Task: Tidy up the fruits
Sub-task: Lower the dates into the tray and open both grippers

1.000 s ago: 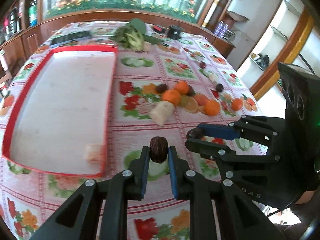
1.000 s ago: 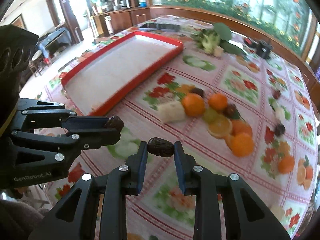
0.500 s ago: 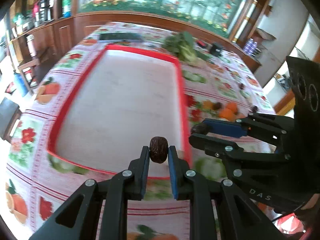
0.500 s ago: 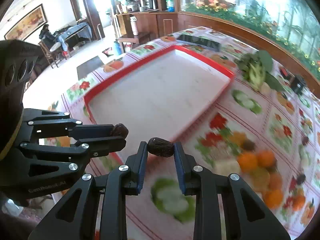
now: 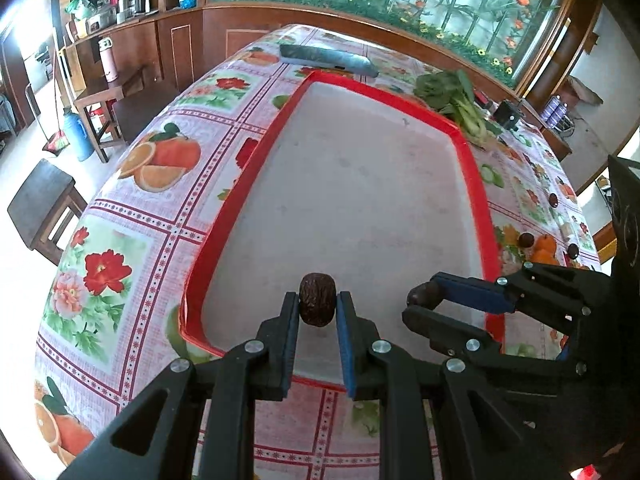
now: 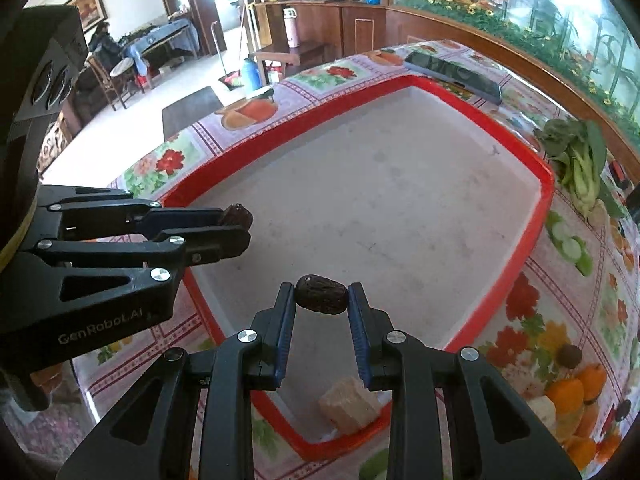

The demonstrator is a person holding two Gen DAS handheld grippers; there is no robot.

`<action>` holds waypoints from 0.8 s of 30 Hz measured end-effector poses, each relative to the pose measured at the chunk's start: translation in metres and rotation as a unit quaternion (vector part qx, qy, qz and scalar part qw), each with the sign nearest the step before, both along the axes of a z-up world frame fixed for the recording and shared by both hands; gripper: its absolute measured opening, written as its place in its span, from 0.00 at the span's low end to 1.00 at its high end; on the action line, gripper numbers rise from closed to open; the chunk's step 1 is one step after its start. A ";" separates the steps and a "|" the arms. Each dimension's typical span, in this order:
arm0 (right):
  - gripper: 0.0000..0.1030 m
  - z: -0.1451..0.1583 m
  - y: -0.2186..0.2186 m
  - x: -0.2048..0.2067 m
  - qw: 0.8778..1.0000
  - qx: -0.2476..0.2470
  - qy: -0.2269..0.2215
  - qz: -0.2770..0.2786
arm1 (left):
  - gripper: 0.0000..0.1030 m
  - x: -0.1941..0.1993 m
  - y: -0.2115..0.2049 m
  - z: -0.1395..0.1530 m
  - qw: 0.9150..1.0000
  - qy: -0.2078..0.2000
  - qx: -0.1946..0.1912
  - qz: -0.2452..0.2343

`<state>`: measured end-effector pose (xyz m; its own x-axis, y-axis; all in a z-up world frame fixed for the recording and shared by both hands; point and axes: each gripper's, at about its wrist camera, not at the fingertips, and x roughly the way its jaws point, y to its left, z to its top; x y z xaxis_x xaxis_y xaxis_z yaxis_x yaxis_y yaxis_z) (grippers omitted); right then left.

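the left gripper is closed on a dark wrinkled date, pinched upright between its blue pads at the very tips. the right gripper is closed on a second date, this one lying crosswise between the pads. neither fruit touches anything below it.

both grippers point down over the near end of a red tray with a pale, bare floor. in the left view the right gripper shows at the right, its tip over the tray's right rim; in the right view the left gripper shows at the left, its tip over the tray's left side with its date poking out.

a pale cut chunk lies in the tray's near corner, against the rim, seen below the right gripper.

the tray sits on a floral tablecloth. oranges and small dark fruits lie in a cluster on the cloth to the right of the tray, with another pale chunk beside them. leafy greens rest past the tray's far right corner, and a phone lies just beyond its far edge.
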<state>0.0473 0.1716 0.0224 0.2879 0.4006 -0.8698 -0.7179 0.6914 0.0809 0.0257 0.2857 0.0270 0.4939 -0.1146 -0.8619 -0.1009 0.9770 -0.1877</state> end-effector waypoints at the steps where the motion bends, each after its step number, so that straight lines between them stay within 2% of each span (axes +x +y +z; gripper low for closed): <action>1: 0.25 -0.001 0.000 0.000 1.000 -0.001 0.002 0.000 | 0.21 0.001 0.000 -0.002 1.000 0.002 -0.001 0.001; 4: 0.26 -0.004 0.001 0.000 1.000 -0.004 0.004 -0.002 | 0.21 0.001 0.001 -0.005 1.000 0.007 0.000 0.002; 7: 0.33 -0.007 0.000 0.002 1.000 -0.004 0.009 -0.009 | 0.21 0.001 0.000 -0.008 1.000 0.013 -0.001 0.003; 10: 0.33 -0.010 -0.004 0.004 1.000 -0.001 0.021 -0.017 | 0.23 0.000 0.000 -0.009 1.000 0.017 -0.006 0.006; 12: 0.34 -0.010 -0.008 0.005 0.999 0.000 0.024 -0.024 | 0.27 -0.002 -0.001 -0.008 1.000 0.015 -0.004 0.007; 14: 0.34 -0.009 -0.011 0.003 0.999 0.003 0.026 -0.029 | 0.42 -0.004 -0.004 -0.005 1.000 0.009 -0.001 0.006; 17: 0.35 -0.005 -0.015 0.000 0.999 0.009 0.025 -0.034 | 0.55 -0.008 -0.010 0.000 1.000 0.001 0.014 0.003; 24: 0.40 0.003 -0.023 -0.015 0.999 0.013 0.012 -0.036 | 0.61 -0.014 -0.015 0.006 1.000 -0.004 0.022 0.003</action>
